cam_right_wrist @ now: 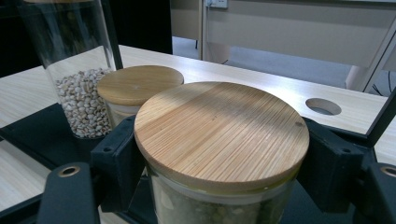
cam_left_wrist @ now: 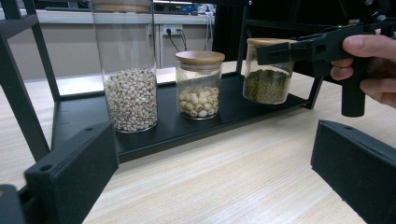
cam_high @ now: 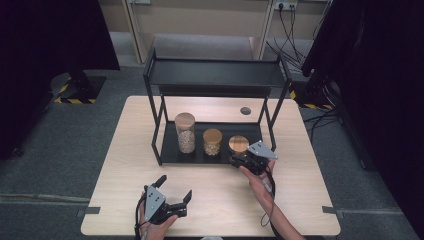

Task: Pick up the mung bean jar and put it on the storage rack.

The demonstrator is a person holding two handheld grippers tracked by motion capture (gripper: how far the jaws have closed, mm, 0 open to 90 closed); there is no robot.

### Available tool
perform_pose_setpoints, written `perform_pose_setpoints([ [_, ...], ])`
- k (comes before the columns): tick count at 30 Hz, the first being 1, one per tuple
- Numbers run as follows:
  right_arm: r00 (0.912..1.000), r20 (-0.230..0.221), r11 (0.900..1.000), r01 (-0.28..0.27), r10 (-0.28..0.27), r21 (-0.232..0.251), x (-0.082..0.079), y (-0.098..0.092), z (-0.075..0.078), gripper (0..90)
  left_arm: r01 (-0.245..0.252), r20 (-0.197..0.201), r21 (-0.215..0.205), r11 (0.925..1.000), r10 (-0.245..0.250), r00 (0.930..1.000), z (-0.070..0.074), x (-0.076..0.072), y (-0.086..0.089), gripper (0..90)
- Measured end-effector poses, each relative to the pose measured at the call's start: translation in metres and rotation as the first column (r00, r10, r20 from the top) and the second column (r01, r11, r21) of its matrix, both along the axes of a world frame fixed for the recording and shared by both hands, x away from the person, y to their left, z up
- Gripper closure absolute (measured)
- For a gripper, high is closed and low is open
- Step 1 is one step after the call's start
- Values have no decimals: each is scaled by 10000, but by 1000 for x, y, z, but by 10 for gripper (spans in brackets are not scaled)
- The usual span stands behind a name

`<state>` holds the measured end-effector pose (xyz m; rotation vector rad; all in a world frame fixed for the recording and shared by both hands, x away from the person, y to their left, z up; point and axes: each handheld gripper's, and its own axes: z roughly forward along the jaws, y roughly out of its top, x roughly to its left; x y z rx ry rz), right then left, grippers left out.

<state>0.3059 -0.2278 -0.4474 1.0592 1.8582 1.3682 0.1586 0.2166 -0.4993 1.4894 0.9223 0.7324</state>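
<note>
Green-bean jar (cam_right_wrist: 219, 154), the short one with the bamboo lid (cam_right_wrist: 222, 133), stands at the right end of the black rack's bottom shelf (cam_left_wrist: 154, 126), and the right gripper (cam_high: 248, 159) is clamped around it just under the lid, a black jaw pressed against either side of the glass. From the left gripper's view the jar's base looks as if it rests on the shelf, so I'd judge the grasp is made but the jar has not yet been carried anywhere; whether it is being taken off the rack or has just been set down there I can't tell. Beside it, a little apart, sits the middle jar (cam_left_wrist: 200, 84) of pale round seeds, and past that the tall jar (cam_left_wrist: 128, 70) of small whitish grains, both capped and untouched. The rack (cam_high: 215, 75) stands toward the far side of the wooden table (cam_high: 125, 165), its upper shelf bare. Nearer the person, the left gripper (cam_high: 175, 192) hangs over the bare tabletop with its jaws spread wide and nothing between them, well away from the jars.
</note>
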Motion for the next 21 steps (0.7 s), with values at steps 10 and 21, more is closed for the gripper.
perform_pose_setpoints([
  [10, 9999, 5, 9998, 103, -103, -143, 10, 7, -5, 250, 10, -10, 14, 10000, -10, 10000, 0, 0, 0, 3],
  [21, 9997, -32, 9995, 254, -255, -165, 18, 10, -8, 250, 22, -11, 63, 10000, -22, 10000, 0, 0, 0, 3],
])
